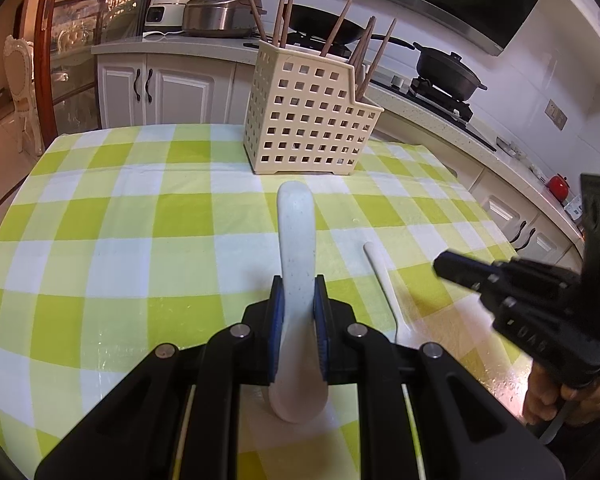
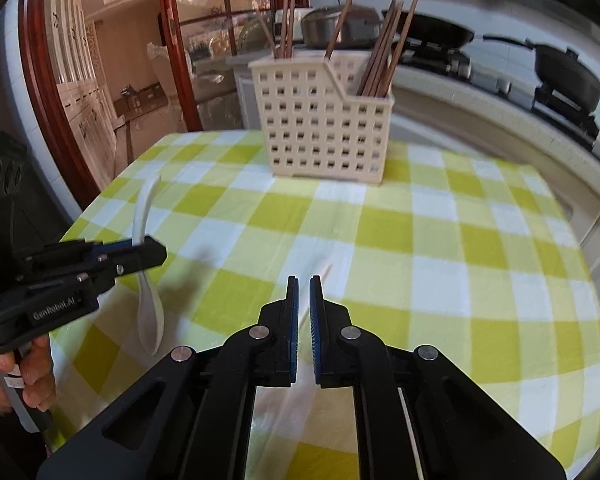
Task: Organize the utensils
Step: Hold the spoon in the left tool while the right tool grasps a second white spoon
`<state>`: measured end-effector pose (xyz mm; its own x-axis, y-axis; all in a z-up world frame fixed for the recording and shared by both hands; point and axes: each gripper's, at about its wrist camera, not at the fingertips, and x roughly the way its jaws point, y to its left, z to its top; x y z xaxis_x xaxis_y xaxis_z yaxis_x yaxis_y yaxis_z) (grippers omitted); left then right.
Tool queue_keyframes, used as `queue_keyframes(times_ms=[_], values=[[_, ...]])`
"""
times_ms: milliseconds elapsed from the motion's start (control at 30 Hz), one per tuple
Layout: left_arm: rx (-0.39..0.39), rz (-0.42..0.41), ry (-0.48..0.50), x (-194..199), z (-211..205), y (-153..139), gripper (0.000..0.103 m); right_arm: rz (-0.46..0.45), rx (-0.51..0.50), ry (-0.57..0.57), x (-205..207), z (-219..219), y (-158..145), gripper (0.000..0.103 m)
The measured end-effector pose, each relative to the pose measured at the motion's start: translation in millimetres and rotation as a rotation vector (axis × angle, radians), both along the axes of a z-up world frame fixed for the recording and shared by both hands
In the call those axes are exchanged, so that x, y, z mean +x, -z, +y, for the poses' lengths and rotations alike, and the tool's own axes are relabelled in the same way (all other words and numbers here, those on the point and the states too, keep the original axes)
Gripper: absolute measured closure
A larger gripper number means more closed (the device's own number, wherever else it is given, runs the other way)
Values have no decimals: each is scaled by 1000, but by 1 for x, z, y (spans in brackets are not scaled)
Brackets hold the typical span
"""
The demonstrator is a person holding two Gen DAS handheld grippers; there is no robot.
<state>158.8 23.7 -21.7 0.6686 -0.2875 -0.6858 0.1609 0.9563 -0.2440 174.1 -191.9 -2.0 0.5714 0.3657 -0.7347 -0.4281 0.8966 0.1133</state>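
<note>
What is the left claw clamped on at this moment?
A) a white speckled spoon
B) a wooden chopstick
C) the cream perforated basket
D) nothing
A: the left claw has its blue pads closed on the handle of the white speckled spoon, held above the green checked tablecloth; the right wrist view shows the same grasp.

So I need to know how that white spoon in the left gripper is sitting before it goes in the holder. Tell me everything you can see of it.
The white spoon looks like glossy, faintly speckled ceramic or plastic, with a broad curved handle and a rounded bowl at the near end. The left gripper is shut on its middle, the blue pads pressing both sides. The handle points toward the cream holder. The right wrist view suggests it hangs above the checked cloth.
</note>
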Motion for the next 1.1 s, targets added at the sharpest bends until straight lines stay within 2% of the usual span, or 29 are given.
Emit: queue_keyframes(times_ms=[167,433,533,567,600,767,900,967,1100], values=[[-2,3,-4,0,2,1,89,65,4,17,9,-1,21,96],[-4,4,-1,-1,0,3,89,139,40,6,14,1,37,93],[-5,5,-9,-1,1,3,89,138,43,3,11,1,36,79],[-6,5,-11,-1,2,3,89,135,42,0,9,2,35,69],[-6,5,-13,-2,2,3,89,132,33,-8,6,5,36,68],[-9,5,-14,-2,3,3,89,98,-50,-20,2,17,39,69],[-9,4,-15,-2,3,4,89,56,-109,-19,-1,22,41,80],[-11,4,-19,-3,3,3,89,49,-113,-28,-3,24,41,91],[-12,2,-23,-3,4,2,89,50,-80,-42,-3,21,40,95]])
